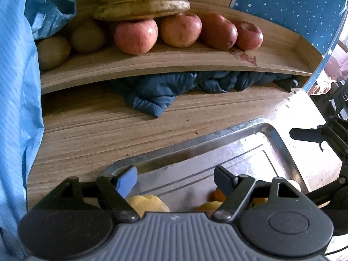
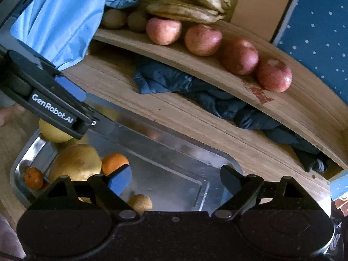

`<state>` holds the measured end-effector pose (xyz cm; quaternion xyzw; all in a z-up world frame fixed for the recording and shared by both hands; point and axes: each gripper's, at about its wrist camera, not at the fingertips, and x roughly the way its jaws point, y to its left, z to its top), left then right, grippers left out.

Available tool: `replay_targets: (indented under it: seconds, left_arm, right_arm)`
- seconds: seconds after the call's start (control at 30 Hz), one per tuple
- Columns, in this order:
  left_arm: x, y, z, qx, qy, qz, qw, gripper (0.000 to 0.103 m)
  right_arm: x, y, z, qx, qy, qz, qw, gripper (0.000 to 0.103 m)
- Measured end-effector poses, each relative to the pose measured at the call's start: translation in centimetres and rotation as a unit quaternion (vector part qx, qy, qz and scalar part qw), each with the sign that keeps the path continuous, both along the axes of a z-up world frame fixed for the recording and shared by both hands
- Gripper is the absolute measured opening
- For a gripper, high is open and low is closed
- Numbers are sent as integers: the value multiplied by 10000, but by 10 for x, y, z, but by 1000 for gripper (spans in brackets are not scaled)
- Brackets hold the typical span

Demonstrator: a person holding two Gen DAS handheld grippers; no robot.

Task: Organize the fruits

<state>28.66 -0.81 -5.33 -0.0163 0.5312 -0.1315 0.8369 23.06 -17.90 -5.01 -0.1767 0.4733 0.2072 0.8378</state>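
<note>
Tongs over the metal tray [image 2: 32, 150]: left gripper [image 1: 176, 180] and right gripper [image 2: 176, 180] both hang with jaws spread wide, holding nothing, apparently poised to pick fruit. Inside the tray lie two oranges [image 2: 115, 163], one large yellow fruit [image 2: 76, 163], a smaller one [image 2: 54, 132] and a brownish one [image 2: 140, 203]. Behind the tray, the raised shelf [image 2: 228, 65] carries sorted rows: four apples [image 2: 203, 40], two kiwis [image 2: 114, 18], one bunch of bananas [image 2: 189, 2].
</note>
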Motion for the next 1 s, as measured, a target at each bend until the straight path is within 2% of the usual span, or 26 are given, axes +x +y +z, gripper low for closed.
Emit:
replay_targets:
  seconds: [0.23, 0.37, 0.6, 1.0]
  left_arm:
    - [0, 1, 2, 20, -108, 73, 9999, 88]
    - [0, 2, 3, 42, -161, 116, 9998, 91]
    - [-1, 5, 4, 127, -228, 220, 9994, 98]
    - [2, 13, 5, 199, -255, 451, 9985, 103]
  right_arm:
    - [1, -6, 1, -29, -57, -268, 9996, 90]
    - [1, -8, 2, -24, -132, -444, 9989, 97]
    - [1, -9, 6, 39, -189, -660, 9976, 97]
    - [2, -11, 7, 14, -225, -895, 9957, 102]
